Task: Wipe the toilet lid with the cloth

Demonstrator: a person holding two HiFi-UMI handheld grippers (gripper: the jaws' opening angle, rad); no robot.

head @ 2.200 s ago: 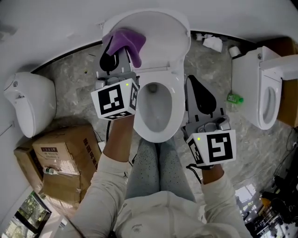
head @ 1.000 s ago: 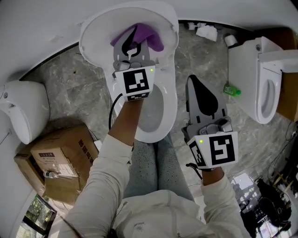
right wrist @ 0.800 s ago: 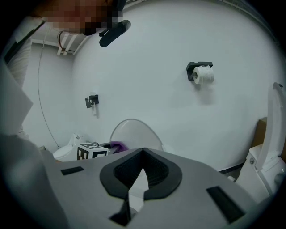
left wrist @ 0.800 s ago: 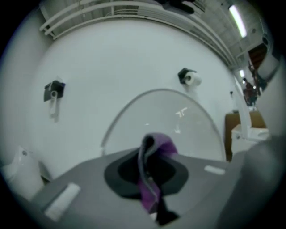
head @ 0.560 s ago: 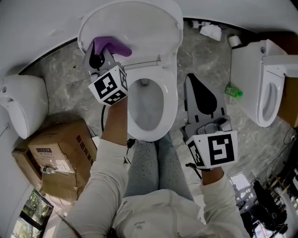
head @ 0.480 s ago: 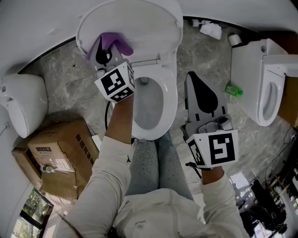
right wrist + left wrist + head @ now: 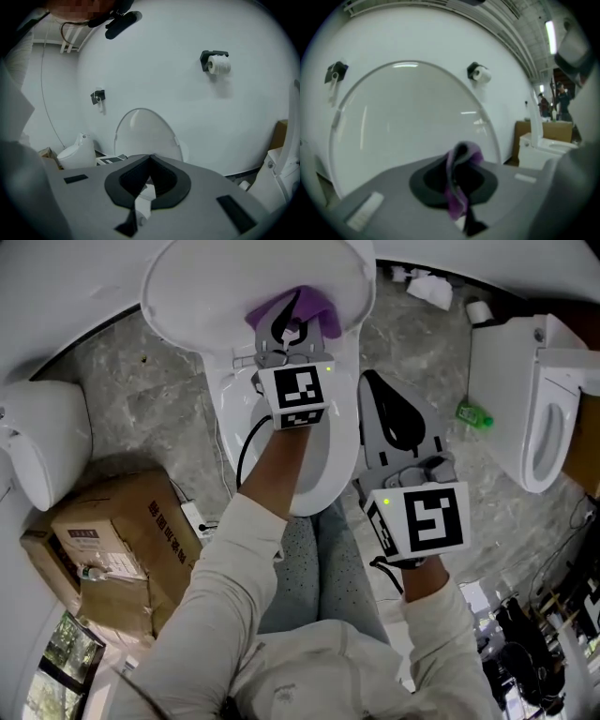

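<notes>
The white toilet lid (image 7: pixel 220 282) stands raised against the wall, above the open seat (image 7: pixel 342 465). My left gripper (image 7: pixel 291 317) is shut on a purple cloth (image 7: pixel 319 304) and holds it against the lid's lower right part. In the left gripper view the cloth (image 7: pixel 458 187) hangs pinched between the jaws, with the lid (image 7: pixel 403 122) filling the view just ahead. My right gripper (image 7: pixel 369 381) hovers beside the bowl's right rim, shut and holding nothing. The right gripper view shows the lid (image 7: pixel 145 133) farther off beyond its closed jaws.
A second toilet (image 7: pixel 539 418) stands at the right, another white fixture (image 7: pixel 42 442) at the left. Cardboard boxes (image 7: pixel 112 540) sit left of the person's legs. A green bottle (image 7: pixel 473 415), a paper roll (image 7: pixel 480 311) and crumpled paper (image 7: pixel 429 289) lie on the floor by the wall.
The left gripper has swept the cloth from the lid's left side across to its lower right. The right gripper has sunk slightly and stays shut.
</notes>
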